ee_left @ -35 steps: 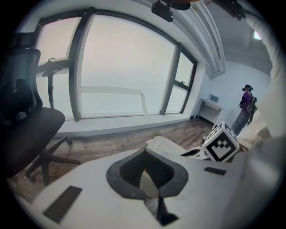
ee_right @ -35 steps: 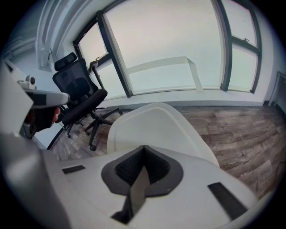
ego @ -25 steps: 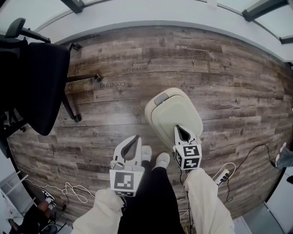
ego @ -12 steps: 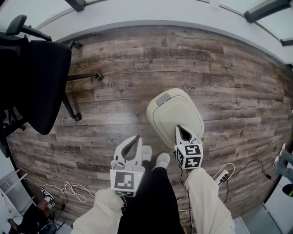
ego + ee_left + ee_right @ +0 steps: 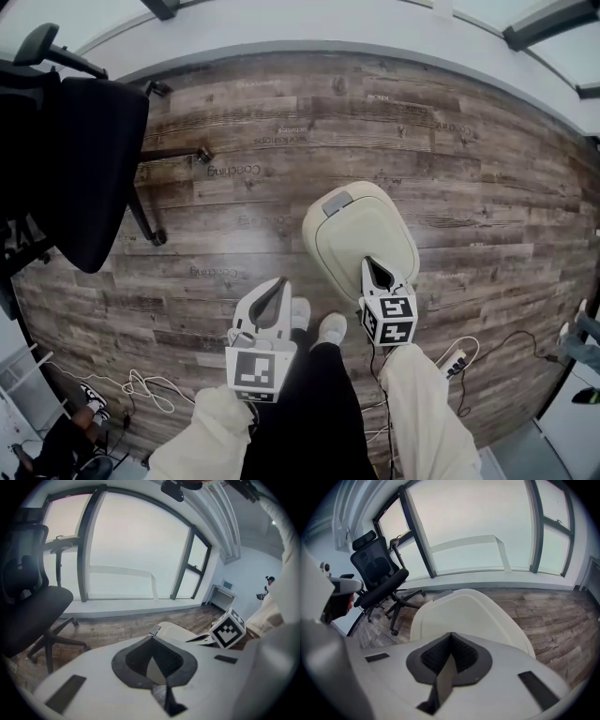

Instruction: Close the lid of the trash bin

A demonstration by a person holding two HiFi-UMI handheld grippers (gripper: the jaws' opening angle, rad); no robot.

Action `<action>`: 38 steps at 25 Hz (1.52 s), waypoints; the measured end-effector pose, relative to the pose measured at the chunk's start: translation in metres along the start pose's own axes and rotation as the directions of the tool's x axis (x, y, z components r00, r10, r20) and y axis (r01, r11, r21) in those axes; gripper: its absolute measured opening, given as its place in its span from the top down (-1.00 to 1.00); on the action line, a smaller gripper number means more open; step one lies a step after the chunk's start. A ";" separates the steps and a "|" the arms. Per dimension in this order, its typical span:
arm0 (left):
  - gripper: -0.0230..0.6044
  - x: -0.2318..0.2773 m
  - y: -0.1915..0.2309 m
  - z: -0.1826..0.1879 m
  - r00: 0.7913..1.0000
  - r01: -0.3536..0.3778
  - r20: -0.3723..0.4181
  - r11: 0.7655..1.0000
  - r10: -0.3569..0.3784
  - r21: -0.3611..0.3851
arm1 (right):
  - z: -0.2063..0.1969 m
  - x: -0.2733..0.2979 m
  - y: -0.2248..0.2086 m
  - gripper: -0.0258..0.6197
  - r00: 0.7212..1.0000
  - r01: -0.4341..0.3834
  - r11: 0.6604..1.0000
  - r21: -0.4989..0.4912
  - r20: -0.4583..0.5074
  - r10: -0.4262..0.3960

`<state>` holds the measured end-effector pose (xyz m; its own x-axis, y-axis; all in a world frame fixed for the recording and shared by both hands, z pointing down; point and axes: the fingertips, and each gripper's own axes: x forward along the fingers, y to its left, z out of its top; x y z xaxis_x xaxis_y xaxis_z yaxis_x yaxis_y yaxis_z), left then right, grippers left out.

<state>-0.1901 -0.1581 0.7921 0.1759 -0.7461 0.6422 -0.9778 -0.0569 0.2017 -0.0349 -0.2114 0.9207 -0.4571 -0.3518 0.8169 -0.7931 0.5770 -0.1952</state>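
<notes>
The cream trash bin (image 5: 361, 239) stands on the wood floor (image 5: 281, 122) just in front of the person's shoes (image 5: 319, 323). Its lid (image 5: 464, 616) looks already down, lying level with the rim all round, and a grey tab (image 5: 336, 201) sits at the bin's far end.

The right hand-held gripper (image 5: 377, 272) hangs over the near edge of the bin. Its jaws are pressed together with nothing between them, and I cannot tell whether the tips touch the lid. The left hand-held gripper (image 5: 274, 295) is beside the bin on its left, well clear of it, with its jaws likewise together and holding nothing.

If the lid still needs seating, the closed right tip should push straight down on the broad middle of the lid rather than the near lip. There the smooth plastic could let it slide off or tip the light bin. The left can stay out of the way.

An office chair (image 5: 75, 159) stands well to the left of the bin. Loose cables (image 5: 150, 389) and a power strip (image 5: 453, 361) lie behind it, nearer the person, so stepping back risks a snag. Large windows (image 5: 131, 550) rise beyond the bin.
</notes>
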 end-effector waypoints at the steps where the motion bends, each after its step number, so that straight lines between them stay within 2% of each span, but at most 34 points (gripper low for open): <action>1: 0.91 0.000 0.001 -0.001 1.000 -0.002 0.000 1.000 0.002 -0.002 | -0.001 0.001 0.000 0.85 1.000 0.000 1.000 0.000 -0.004 0.000; 15: 0.91 -0.008 -0.004 -0.007 1.000 -0.010 0.000 1.000 0.010 0.006 | -0.002 0.001 0.003 0.85 1.000 -0.016 0.999 -0.040 -0.020 0.016; 19: 0.91 -0.008 -0.011 -0.012 1.000 -0.014 0.022 0.999 0.013 0.033 | -0.013 -0.010 -0.005 0.85 0.998 0.019 1.000 -0.005 -0.056 -0.020; 27: 0.90 -0.021 -0.040 -0.013 1.000 0.000 0.023 0.998 -0.002 0.063 | -0.031 -0.055 -0.026 0.85 0.998 0.058 0.996 0.075 -0.032 -0.056; 32: 0.90 -0.037 -0.065 -0.005 0.999 0.027 0.033 0.993 -0.030 0.112 | -0.022 -0.100 -0.028 0.85 0.998 0.063 0.991 0.122 0.024 -0.066; 38: 0.91 -0.061 -0.094 0.019 0.997 0.046 0.052 0.989 -0.054 0.143 | -0.005 -0.173 -0.034 0.85 0.989 0.087 0.988 0.130 0.105 -0.101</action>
<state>-0.1112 -0.1197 0.7200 0.2222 -0.7756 0.5908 -0.9749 -0.1857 0.1229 0.0732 -0.1670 0.7884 -0.4146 -0.4837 0.7708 -0.8754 0.4434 -0.1927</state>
